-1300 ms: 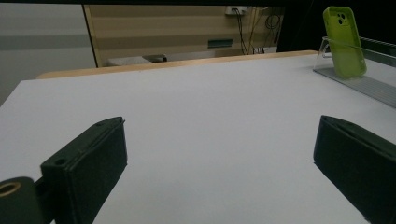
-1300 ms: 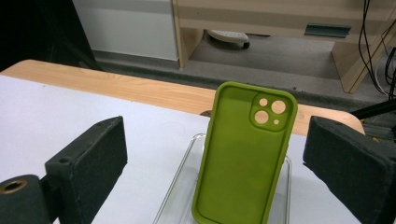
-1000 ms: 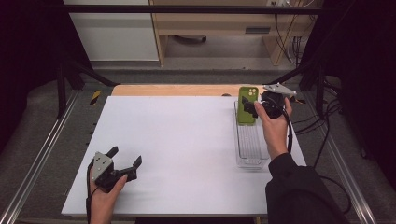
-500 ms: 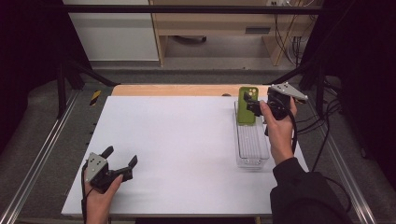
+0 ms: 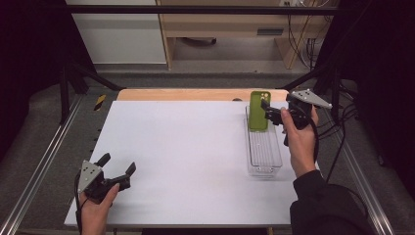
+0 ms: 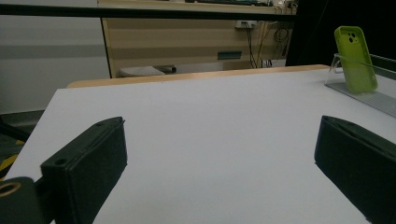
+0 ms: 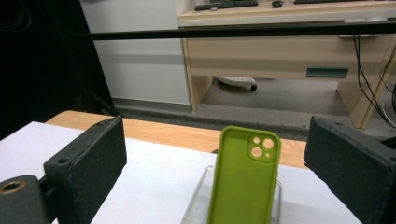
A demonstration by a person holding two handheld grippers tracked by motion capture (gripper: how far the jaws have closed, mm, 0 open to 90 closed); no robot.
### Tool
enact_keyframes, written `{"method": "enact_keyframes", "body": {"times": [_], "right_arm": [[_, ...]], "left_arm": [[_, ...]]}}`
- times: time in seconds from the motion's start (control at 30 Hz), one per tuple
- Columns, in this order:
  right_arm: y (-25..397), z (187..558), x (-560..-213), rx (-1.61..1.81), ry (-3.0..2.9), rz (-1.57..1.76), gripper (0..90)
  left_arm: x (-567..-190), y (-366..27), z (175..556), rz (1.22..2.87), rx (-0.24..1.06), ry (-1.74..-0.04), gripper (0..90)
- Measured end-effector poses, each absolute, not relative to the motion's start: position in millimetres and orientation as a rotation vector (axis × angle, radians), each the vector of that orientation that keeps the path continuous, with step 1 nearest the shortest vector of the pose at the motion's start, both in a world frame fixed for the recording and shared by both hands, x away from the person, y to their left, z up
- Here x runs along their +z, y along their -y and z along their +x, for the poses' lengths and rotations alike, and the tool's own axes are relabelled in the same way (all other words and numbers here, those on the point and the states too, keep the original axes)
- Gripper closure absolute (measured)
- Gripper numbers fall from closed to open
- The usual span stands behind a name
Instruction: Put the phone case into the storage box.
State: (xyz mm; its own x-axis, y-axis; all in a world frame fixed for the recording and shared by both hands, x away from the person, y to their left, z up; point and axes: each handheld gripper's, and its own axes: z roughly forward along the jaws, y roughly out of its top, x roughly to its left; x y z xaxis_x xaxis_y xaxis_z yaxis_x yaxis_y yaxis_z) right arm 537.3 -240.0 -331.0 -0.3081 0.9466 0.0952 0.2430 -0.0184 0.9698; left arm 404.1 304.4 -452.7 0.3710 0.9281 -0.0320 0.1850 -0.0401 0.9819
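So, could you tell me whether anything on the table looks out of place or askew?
Only mildly: the green phone case stands upright, leaning at the far end of the clear plastic tray, rather than lying flat. Nothing looks spilled or damaged.

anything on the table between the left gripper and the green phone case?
Nothing: in the high view, bare white table separates the left gripper from the green phone case standing in the clear tray. The left gripper view agrees.

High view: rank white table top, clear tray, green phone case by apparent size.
1. white table top, by far the largest.
2. clear tray, long and narrow.
3. green phone case, standing at the tray's far end, smallest.
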Motion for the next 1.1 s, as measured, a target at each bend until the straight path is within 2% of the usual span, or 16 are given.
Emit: {"method": "enact_keyframes", "body": {"times": [0.37, 1.1], "right_arm": [[257, 528, -348, 1.349, -1.609, 1.302, 6.1], [286, 484, -352, 1.343, -1.653, 1.254, 3.5]], "left_arm": [[-454, -311, 398, 1.505, 0.835, -1.061, 1.7], [-454, -318, 397, 1.487, 0.827, -1.066, 1.5]]}}
